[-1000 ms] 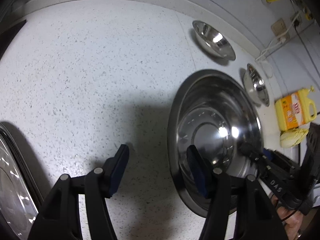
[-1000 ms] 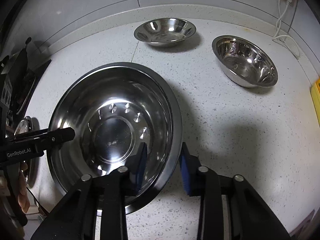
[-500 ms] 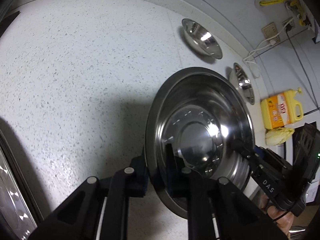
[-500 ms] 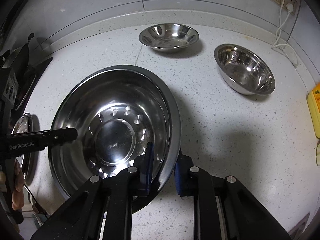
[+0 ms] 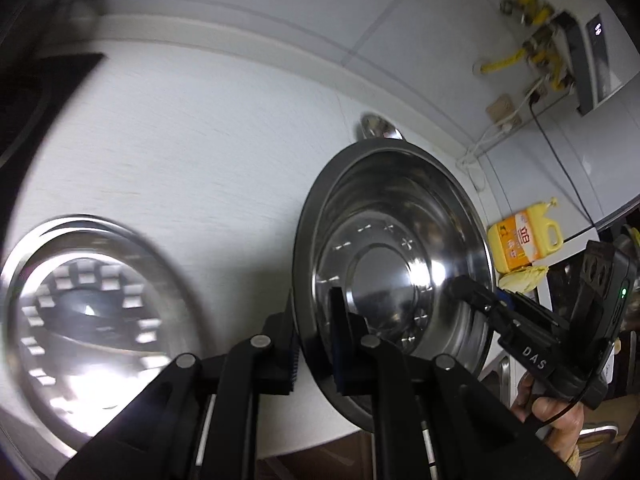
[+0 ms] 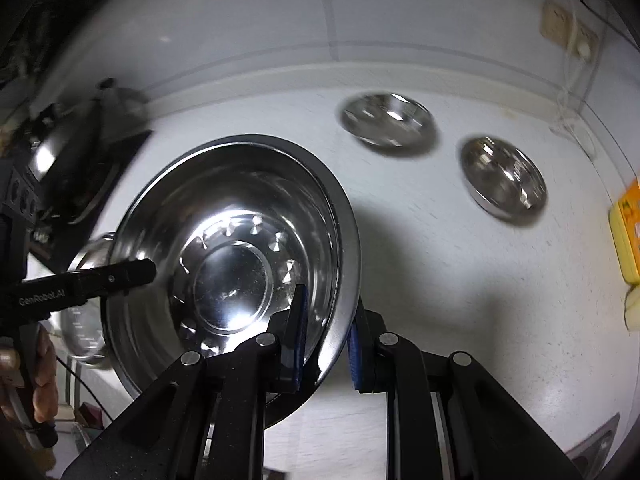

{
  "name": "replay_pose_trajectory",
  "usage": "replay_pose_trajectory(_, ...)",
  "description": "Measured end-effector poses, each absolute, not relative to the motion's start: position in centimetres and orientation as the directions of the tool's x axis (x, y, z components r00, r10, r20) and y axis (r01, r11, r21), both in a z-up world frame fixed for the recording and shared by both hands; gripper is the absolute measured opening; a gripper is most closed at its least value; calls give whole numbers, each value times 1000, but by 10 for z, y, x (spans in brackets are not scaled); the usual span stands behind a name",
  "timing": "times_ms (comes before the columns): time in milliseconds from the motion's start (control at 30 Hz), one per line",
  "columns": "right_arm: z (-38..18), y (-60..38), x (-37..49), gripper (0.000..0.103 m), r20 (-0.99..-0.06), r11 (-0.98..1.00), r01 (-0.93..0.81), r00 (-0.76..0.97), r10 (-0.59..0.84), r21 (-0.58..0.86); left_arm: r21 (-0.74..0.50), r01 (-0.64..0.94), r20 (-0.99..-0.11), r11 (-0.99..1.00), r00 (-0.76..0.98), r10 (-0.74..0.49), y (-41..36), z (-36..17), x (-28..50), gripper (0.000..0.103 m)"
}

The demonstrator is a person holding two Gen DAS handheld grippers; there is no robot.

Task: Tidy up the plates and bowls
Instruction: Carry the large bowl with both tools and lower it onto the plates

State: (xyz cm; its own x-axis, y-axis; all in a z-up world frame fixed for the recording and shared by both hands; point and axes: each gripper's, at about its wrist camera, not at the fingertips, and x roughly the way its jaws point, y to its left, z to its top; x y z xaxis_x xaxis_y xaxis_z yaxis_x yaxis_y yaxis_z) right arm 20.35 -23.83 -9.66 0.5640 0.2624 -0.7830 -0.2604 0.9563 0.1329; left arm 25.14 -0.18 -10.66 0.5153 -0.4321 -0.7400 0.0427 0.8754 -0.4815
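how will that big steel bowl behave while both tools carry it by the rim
The big bowl probably stays stiff: polished steel with a rolled rim. It may slip, since the left tool and right tool pinch only thin glossy rim. It looks wide and already tilted, so it could swing or pivot between the two grips.
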Motion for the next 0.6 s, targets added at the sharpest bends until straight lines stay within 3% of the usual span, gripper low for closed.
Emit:
replay_pose_trajectory(267, -77, -131, 177, 16, -755, 893, -413, 525, 393, 178, -431, -35, -765, 902, 544, -345, 113, -94, 194, 11)
replay_pose_trajectory(600, -139, -29, 180, 16, -823, 863, -451, 386, 418, 227, -417, -151, -822, 896, 484, -301, 192, -151, 182, 11)
